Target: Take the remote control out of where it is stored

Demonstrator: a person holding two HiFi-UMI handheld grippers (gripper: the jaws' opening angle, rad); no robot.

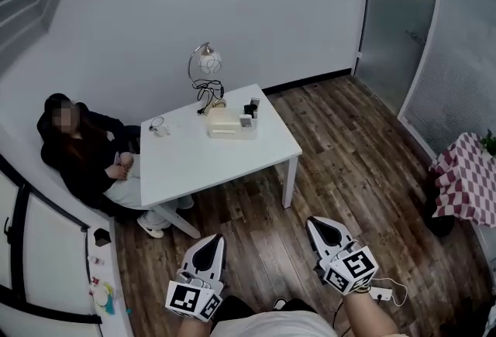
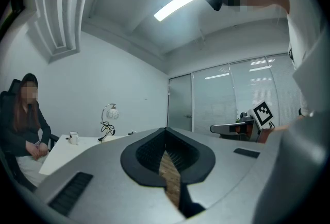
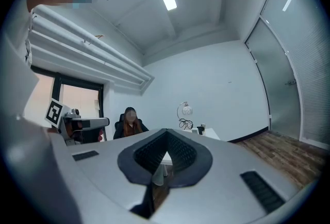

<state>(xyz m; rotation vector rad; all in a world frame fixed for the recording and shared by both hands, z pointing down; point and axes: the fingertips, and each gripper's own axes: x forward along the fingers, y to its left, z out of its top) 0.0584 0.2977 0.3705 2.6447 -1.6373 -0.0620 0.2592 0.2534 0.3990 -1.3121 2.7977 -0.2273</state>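
While both grippers sit at the bottom of the head view, above the wooden floor (image 1: 349, 142), the white table (image 1: 225, 165) stands well apart from them at the centre of the frame. The left gripper (image 1: 215, 236) is clenched: in its own view the dark pads meet at the tips, with only a thin slit of floor showing lower down and nothing between them. The right gripper (image 1: 310, 221) is clenched in the same way and is also empty. Each points level towards the table.

On the table's far side a cream box (image 1: 223, 122) lies near the middle of the back edge. A few small dark items (image 1: 252, 108) are just beside it on the right, and a globe lamp (image 1: 206, 62) with a coiled dark cord stands behind it. A white mug (image 1: 160, 126) stands to the left of the box.

No view shows the remote control clearly enough to place it; the things on the table are too small to tell apart. A person (image 1: 85, 157) in dark clothes sits at the table's left side. A checked cloth (image 1: 469, 177) shows at the right edge.
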